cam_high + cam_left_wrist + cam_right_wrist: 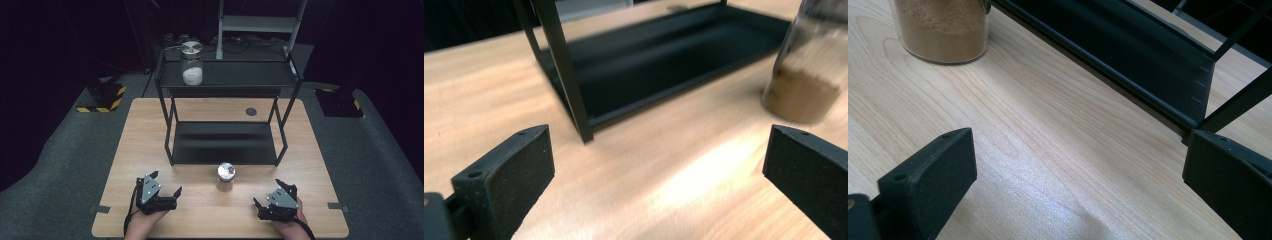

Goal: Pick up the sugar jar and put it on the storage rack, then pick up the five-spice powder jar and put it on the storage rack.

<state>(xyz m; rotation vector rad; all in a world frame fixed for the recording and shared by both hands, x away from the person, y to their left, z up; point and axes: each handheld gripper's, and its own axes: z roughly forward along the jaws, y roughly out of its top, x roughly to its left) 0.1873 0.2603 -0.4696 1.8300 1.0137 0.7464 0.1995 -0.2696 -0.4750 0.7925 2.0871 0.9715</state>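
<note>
A small glass jar of brown powder (pixel 226 177) with a silver lid stands on the wooden table (pixel 140 135), just in front of the black two-tier shelf (pixel 225 75). It appears at the right of the left gripper view as the brown-powder jar (pixel 806 75) and at the top left of the right gripper view (pixel 940 27). A taller jar of white powder (pixel 192 62) sits on the shelf's top tier at the left. My left gripper (pixel 167 186) rests open near the front left. My right gripper (pixel 270 196) rests open near the front right. Both hold nothing.
The shelf's lower tray (pixel 225 142) lies on the table between its legs. A dark round grommet (pixel 251 111) is set into the tabletop behind it. Yellow-black striped bases (pixel 102 97) stand on the floor at the left, and a metal stand (pixel 260 22) at the back.
</note>
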